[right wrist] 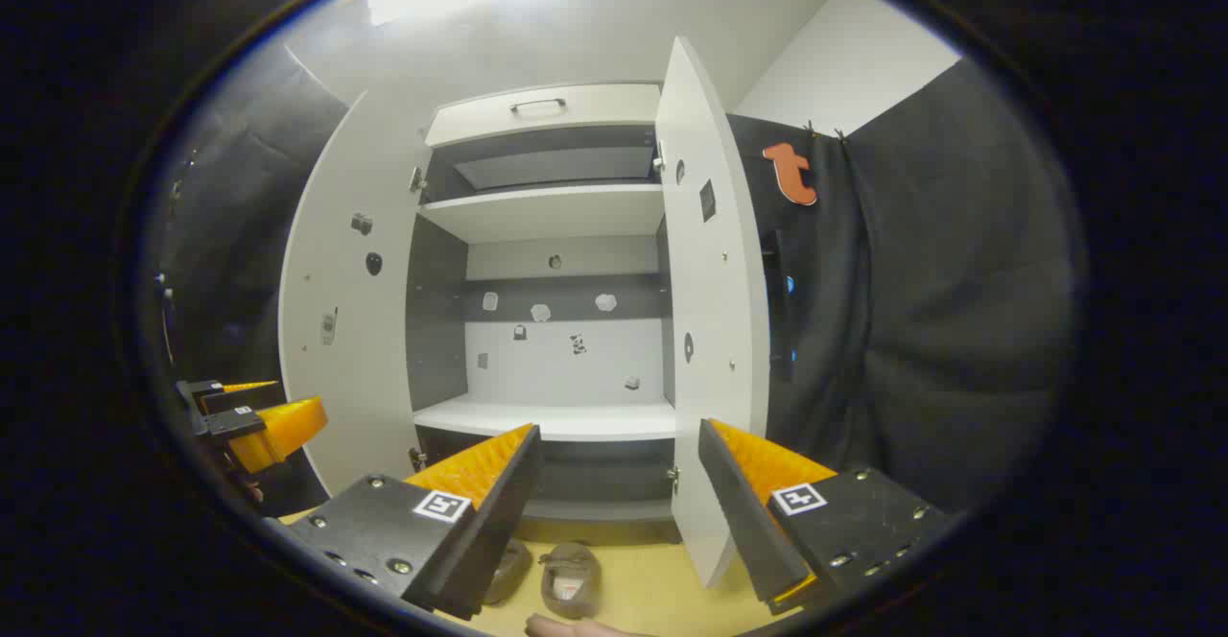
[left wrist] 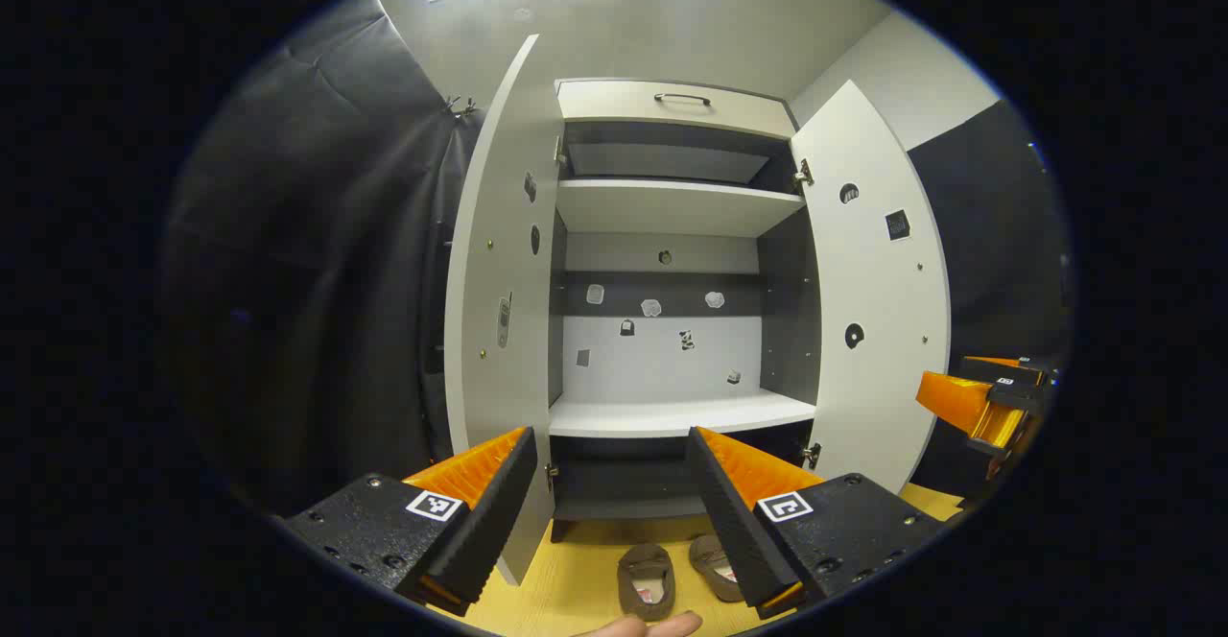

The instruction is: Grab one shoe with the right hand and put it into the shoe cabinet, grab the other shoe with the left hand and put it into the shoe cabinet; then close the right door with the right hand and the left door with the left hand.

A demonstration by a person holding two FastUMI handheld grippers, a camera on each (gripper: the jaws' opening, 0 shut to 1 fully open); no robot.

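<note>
Two brown slip-on shoes lie side by side on the yellow floor before the shoe cabinet (left wrist: 672,416): one shoe (left wrist: 645,579) and the other shoe (left wrist: 715,565) partly behind a finger. In the right gripper view the pair appears as a shoe (right wrist: 570,579) and a second shoe (right wrist: 508,570) half hidden. My left gripper (left wrist: 611,450) is open, held above the shoes, facing the cabinet. My right gripper (right wrist: 619,445) is open too, with nothing between its fingers. The left door (left wrist: 499,311) and the right door (left wrist: 868,301) both stand wide open.
The cabinet has a white lower shelf (right wrist: 552,418), an upper shelf (left wrist: 672,205) and a drawer with a handle (left wrist: 681,100) on top. Black cloth hangs on both sides. The other gripper (left wrist: 988,402) shows at the right edge. A fingertip (left wrist: 643,625) pokes in at the bottom.
</note>
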